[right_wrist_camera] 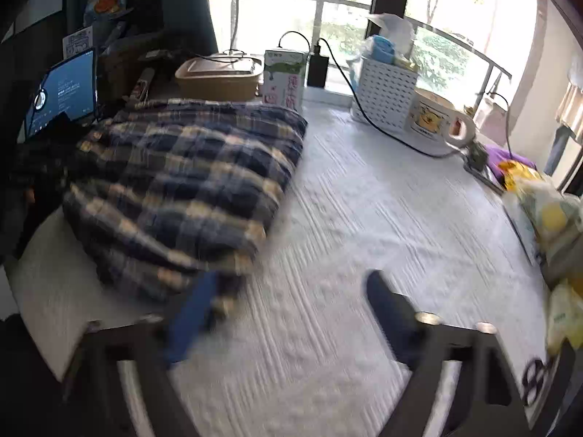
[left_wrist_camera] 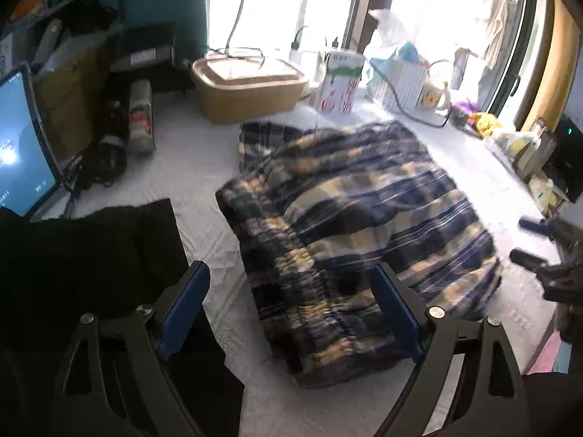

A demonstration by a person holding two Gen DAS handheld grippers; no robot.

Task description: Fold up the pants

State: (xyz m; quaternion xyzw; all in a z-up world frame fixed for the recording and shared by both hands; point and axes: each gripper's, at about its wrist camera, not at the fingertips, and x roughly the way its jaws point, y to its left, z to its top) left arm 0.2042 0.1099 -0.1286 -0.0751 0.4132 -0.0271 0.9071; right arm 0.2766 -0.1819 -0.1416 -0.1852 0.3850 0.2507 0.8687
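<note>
**Plaid pants on white-covered bench by window**

The plaid pants (left_wrist_camera: 349,225) lay bunched on the bench (right_wrist_camera: 364,218), which carried a textured white cover. Both claws were released and held nothing: the left claw (left_wrist_camera: 291,313) hovered over the waistband end, the right claw (right_wrist_camera: 291,309) just beside the pants' edge. A tan box (left_wrist_camera: 247,87), a carton (right_wrist_camera: 284,80) and a white basket (right_wrist_camera: 386,91) stood along the bright window (right_wrist_camera: 328,18). A lit screen (left_wrist_camera: 22,145) stood left.
</note>
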